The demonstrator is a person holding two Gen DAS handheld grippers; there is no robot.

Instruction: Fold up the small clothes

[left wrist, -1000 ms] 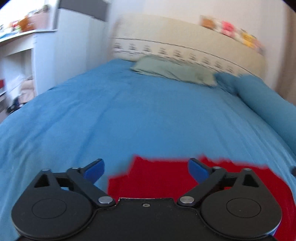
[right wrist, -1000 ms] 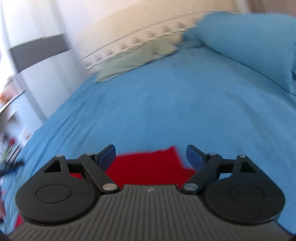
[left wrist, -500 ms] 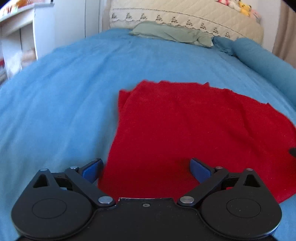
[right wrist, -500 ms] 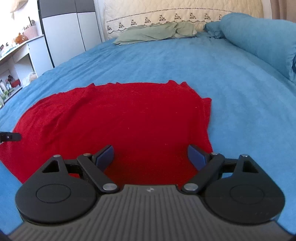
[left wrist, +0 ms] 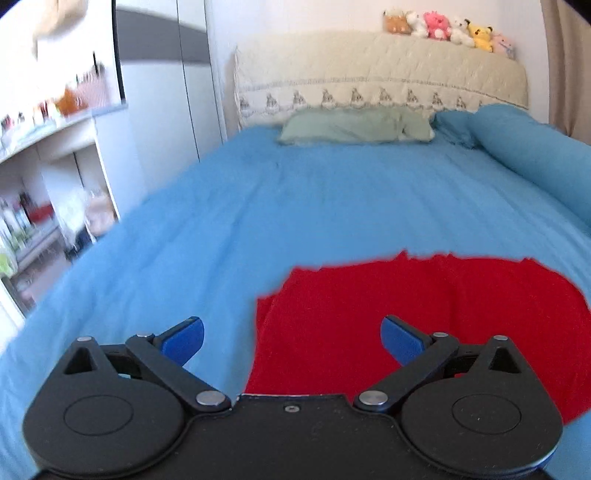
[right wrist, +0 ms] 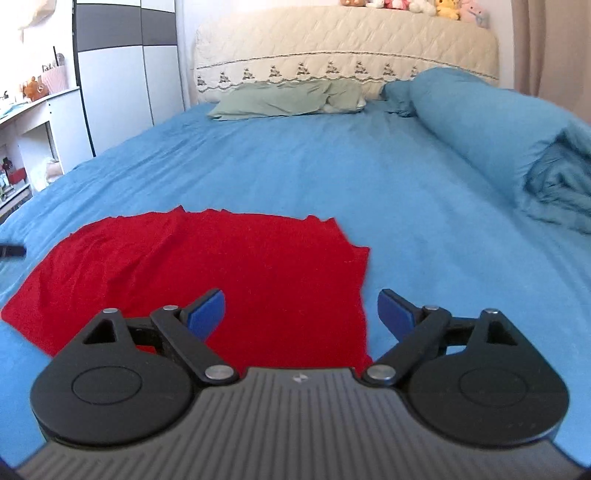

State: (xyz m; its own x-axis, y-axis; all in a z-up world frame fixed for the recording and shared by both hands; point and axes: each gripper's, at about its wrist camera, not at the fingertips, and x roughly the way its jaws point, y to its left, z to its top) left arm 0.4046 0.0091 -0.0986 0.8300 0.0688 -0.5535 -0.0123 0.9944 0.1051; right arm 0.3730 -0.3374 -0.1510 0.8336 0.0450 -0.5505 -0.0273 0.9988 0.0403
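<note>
A red garment point(right wrist: 207, 273) lies spread flat on the blue bed sheet point(right wrist: 332, 166), near the foot of the bed, directly ahead of both pairs of tongs. Its exact kind is hard to tell; it looks like a small knit top or cloth. A second layer peeks out along its left edge in the left wrist view point(left wrist: 424, 314) and along its right edge in the right wrist view, so it may already be doubled over once, though that is only a judgement. No neat compact stack shows, so most of the folding seems left to do.

The left tongs point(left wrist: 291, 338) are spread wide and hold nothing, hovering over the garment's left edge. The right tongs point(right wrist: 301, 314) are likewise spread and empty, over its right edge. The likely next step is to take a corner each.

The sheet is smooth, with faint creases. At the far end lie a green pillow point(right wrist: 288, 98) and a quilted cream headboard point(right wrist: 343, 44) topped with plush toys point(left wrist: 447, 27). A rolled blue duvet point(right wrist: 498, 122) runs along the right side. White shelves point(left wrist: 48, 177) and a wardrobe point(right wrist: 118, 81) stand to the left.
</note>
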